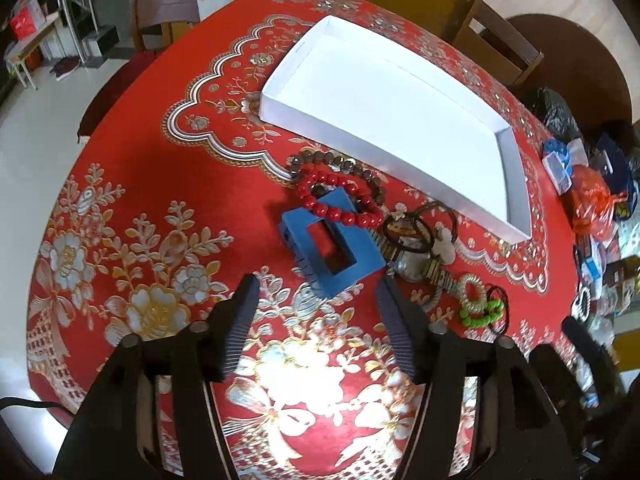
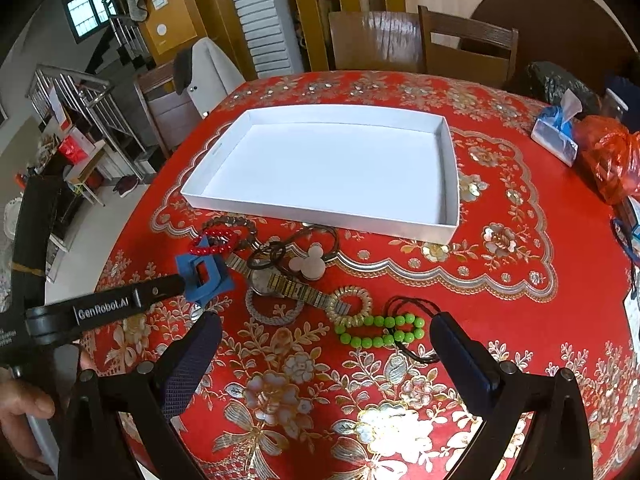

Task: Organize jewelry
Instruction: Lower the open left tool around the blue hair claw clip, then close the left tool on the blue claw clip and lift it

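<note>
Bright, even indoor light; glare on tablecloth (image 1: 304, 384) gold print and white tray (image 2: 320, 164). Heavy fisheye bending, dark corner vignette.

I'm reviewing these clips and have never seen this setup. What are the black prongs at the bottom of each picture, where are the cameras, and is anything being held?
No robot here: a person holds a handheld claw in each hand, with a camera on each looking along its fingers. One picture shows the left claw, the other the right claw. Both are open and hold nothing. On the red tablecloth sits an empty white tray. In front of it lie a blue hair clip, red bead bracelet, watch and green bead bracelet.
</note>
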Motion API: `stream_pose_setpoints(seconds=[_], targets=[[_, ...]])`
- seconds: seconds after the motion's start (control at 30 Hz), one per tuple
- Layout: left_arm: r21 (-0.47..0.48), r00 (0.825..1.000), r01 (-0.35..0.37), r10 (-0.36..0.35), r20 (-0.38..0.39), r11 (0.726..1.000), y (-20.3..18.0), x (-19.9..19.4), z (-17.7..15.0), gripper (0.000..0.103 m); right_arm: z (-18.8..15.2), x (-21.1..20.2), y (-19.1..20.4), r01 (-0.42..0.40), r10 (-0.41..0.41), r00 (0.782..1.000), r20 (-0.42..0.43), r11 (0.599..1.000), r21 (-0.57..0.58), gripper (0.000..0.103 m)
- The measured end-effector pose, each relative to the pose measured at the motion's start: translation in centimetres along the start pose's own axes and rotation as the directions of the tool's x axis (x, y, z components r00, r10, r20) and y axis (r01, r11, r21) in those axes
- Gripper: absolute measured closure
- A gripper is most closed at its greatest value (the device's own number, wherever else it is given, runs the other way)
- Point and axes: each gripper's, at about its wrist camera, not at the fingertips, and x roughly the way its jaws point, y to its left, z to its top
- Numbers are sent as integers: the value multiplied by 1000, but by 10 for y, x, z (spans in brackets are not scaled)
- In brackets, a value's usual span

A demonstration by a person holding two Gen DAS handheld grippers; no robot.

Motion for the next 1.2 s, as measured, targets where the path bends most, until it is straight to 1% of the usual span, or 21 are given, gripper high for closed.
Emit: stream_pose_setpoints(seconds=[0.1,0.2,0.4,0.57,0.7,0.9,1.2], targets=[[-4,1000,11,-11,-1,1000,-7,3,4,41,-1,2,-5,-6,6,1000,-8,1000,11,0],[-7,1000,-2,2,-7,1000,-13,8,10,40,1,3,-8,-12,12,1000,-11,1000,17,0],[7,998,-58,59,-23,998,-23,26,18,40,4,7,-9,-18,18,1000,-19,1000,8,0],[17,993,-105,106,-55,994,-26,44,23,40,7,13,-4,-30,29,999,-35,999,-18,0],[2,993,-85,84,-80,996,-20,48,25,40,11,18,-1,-44,42,998,-45,999,-28,0],[28,991,-100,102,-83,995,-12,44,26,40,15,25,5,-50,48,997,-55,998,-41,0],[4,989,-104,104,-101,995,4,39,25,40,19,33,12,-59,56,996,-67,997,-48,0]])
